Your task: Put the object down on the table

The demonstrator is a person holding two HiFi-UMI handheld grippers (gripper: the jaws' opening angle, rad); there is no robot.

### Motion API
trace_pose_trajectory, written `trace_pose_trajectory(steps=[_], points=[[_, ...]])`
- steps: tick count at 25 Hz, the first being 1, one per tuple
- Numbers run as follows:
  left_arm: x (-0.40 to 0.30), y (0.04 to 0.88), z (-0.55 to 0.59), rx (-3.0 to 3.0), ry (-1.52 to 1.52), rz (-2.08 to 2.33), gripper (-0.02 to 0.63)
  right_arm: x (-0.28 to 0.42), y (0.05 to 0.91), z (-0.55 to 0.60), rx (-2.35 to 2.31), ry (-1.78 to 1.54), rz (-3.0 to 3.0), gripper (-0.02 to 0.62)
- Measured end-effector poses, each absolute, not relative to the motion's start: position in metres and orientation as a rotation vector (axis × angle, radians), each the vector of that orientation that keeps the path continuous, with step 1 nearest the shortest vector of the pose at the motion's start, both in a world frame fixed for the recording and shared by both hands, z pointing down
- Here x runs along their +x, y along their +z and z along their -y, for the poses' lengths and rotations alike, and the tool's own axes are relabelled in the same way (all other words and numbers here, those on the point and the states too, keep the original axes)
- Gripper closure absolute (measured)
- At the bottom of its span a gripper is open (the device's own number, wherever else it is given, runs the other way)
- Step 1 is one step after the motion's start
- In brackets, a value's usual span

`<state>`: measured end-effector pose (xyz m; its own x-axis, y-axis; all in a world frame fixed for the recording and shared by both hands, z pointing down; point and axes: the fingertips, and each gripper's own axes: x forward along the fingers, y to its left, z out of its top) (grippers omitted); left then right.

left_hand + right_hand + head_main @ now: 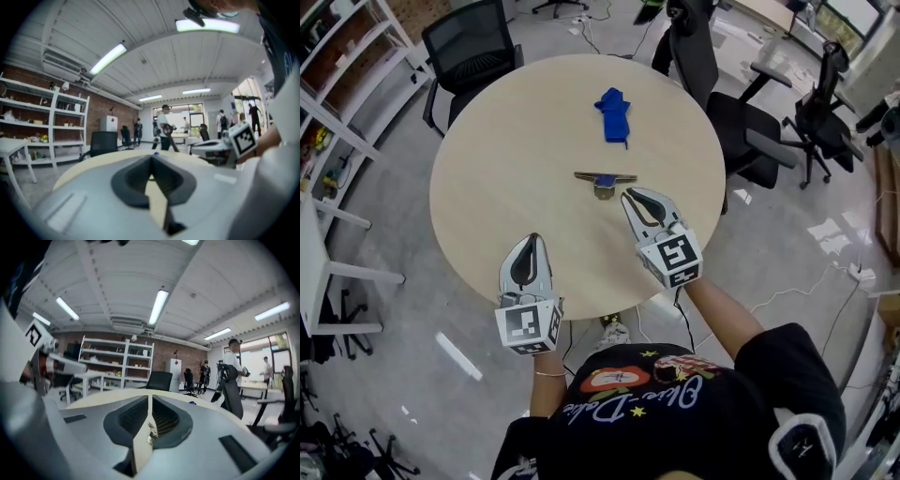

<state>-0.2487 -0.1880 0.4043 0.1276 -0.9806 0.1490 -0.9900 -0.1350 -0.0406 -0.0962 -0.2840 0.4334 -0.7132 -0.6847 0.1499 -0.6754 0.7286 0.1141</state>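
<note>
A small metal piece (605,180), a thin bar with a brass-coloured knob under it, lies on the round wooden table (487,187) near its middle. My right gripper (629,194) hovers just right of and nearer than it, not touching it. Its jaws stand a narrow slit apart with nothing between them; in the right gripper view a shiny bit (151,431) shows through the slit. My left gripper (532,240) sits over the table's near edge, shut and empty. A blue object (612,114) lies farther back on the table.
Black office chairs stand behind the table at the left (471,47) and at the right (741,122). White shelving (337,103) runs along the left. Cables trail on the floor at the right (825,272). People stand in the room's background (164,126).
</note>
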Motion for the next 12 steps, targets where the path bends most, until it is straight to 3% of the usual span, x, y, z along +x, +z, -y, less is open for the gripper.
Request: trace_pose_trajectory(steps=[4, 12], points=[[-0.218, 0.393, 0.168, 2.334, 0.198, 2.03, 0.606, -0.058, 0.397, 0.249, 1.171, 0.237, 2.937, 0.58], [-0.161, 0.372, 0.129, 2.379, 0.192, 2.042, 0.606, 0.002, 0.373, 0.192, 1.208, 0.2, 2.962, 0.581]])
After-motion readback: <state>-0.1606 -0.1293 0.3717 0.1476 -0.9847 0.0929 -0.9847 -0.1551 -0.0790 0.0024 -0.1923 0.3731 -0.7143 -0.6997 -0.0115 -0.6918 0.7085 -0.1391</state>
